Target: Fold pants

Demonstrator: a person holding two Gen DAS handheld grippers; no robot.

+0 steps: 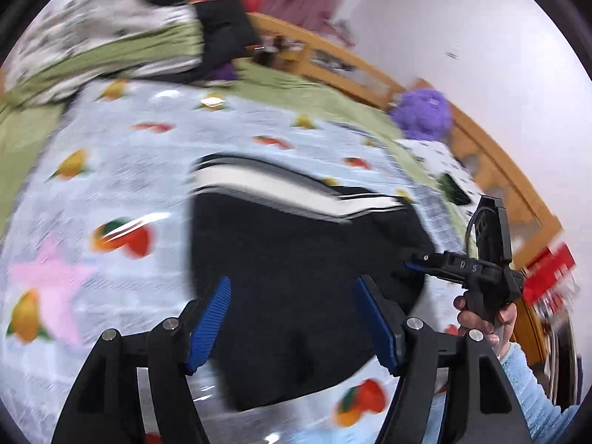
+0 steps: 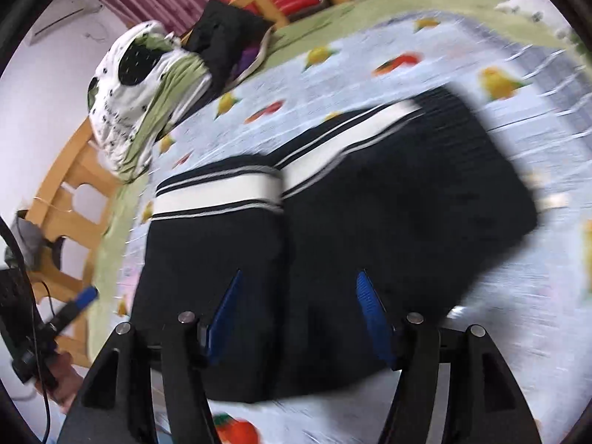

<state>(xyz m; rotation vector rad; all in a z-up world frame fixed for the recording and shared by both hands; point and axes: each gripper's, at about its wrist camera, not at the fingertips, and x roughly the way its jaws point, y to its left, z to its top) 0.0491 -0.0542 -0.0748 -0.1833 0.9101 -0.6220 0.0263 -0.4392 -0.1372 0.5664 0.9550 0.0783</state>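
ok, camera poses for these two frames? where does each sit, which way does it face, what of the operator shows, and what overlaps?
Left wrist: on the left gripper, looking forward and down along its open blue fingers at the black pants on the fruit-print sheet; the right gripper and the right hand show at the right.
Right wrist: on the right gripper, fingers open, facing down over the pants; the left gripper and the left hand show at lower left.
Shared: pants, sheet, wooden bed frame. Both frames are motion-blurred.
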